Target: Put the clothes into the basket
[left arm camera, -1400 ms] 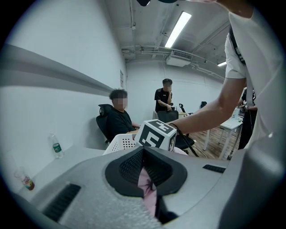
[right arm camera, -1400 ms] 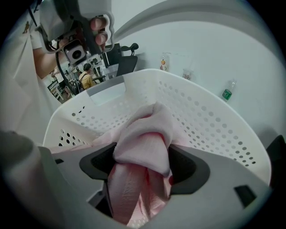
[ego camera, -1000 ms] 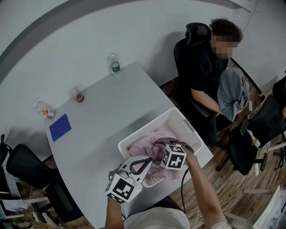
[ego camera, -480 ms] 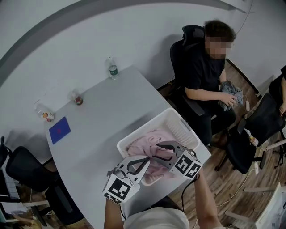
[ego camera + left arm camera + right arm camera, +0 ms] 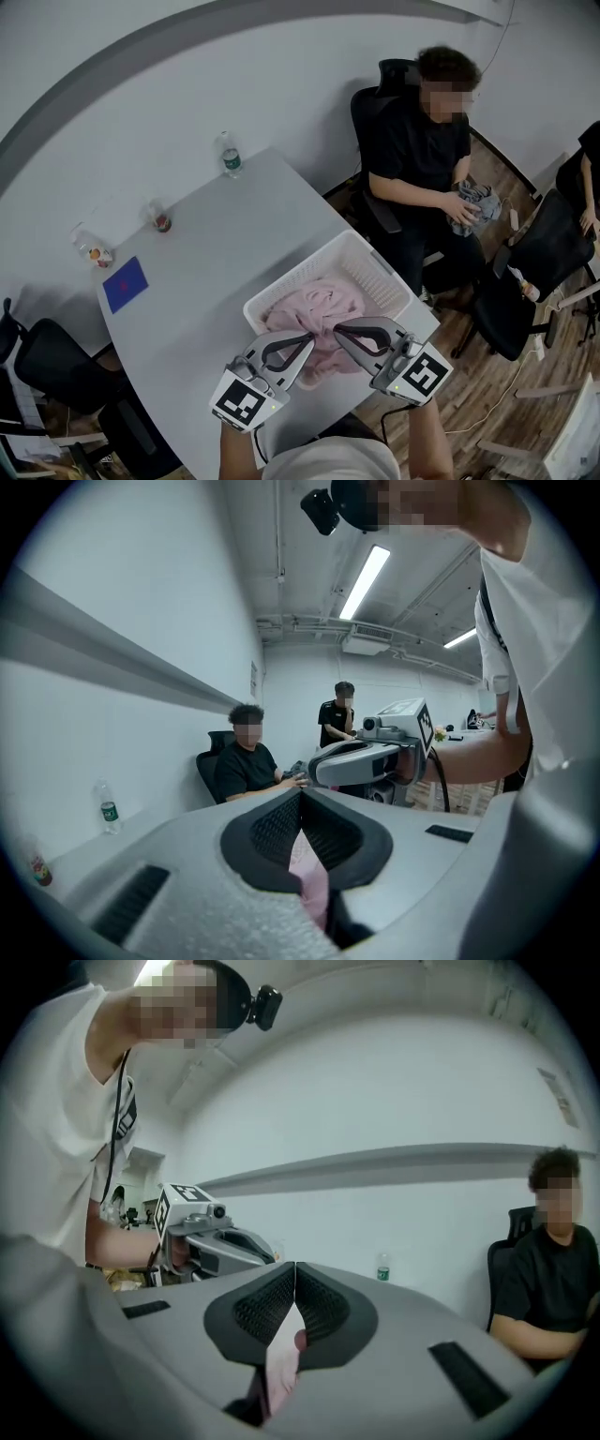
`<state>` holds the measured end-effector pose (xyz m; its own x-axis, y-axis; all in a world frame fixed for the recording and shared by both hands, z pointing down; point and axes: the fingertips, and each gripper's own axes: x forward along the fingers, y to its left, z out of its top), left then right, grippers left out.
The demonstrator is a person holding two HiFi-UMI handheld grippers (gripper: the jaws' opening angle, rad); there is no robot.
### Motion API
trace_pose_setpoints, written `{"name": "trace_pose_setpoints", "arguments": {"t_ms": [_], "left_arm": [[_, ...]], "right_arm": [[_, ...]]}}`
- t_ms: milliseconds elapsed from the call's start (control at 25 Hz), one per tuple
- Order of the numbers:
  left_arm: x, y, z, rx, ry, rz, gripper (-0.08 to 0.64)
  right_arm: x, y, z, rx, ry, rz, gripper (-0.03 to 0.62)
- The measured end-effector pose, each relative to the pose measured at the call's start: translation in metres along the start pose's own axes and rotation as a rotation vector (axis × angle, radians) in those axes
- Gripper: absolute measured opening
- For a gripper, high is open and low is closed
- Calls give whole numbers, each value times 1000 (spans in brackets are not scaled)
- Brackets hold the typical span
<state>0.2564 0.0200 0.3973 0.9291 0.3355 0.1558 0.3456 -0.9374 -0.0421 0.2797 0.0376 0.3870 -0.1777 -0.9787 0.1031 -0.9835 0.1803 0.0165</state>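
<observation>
Grey left gripper (image 5: 307, 337) and right gripper (image 5: 342, 328), black ribbed pads (image 5: 272, 832), black-and-white marker cubes (image 5: 241, 405), black cable (image 5: 382, 424), white short-sleeved shirt (image 5: 328, 461).

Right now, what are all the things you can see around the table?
table: one, grey, middle
basket: one, white, table's near right corner
clothes: one heap, pink, in the basket
bottle: one, clear, table's far edge
cups: two, clear, table's left edge
card: one, blue, table's left corner
chairs: at least three, black, around the table
seated person: one, black shirt, right, holding grey cloth
left gripper: grey, jaws shut on clothes
right gripper: grey, jaws shut on clothes
</observation>
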Motion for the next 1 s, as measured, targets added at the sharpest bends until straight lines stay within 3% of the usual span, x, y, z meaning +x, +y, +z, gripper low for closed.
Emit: {"name": "trace_pose_setpoints", "arguments": {"t_ms": [160,400,1000], "left_arm": [[-8,-3,17,-74,-74,-1,2],[-18,-9,19,-117,-118,-14,3],[-23,-20,22,-104,-125,-9,2]], "right_arm": [[-16,4,14,11,-53,-39,5],[-28,16,14,21,-83,-70,5],[-37,24,16,25,-106,-101,3]]}}
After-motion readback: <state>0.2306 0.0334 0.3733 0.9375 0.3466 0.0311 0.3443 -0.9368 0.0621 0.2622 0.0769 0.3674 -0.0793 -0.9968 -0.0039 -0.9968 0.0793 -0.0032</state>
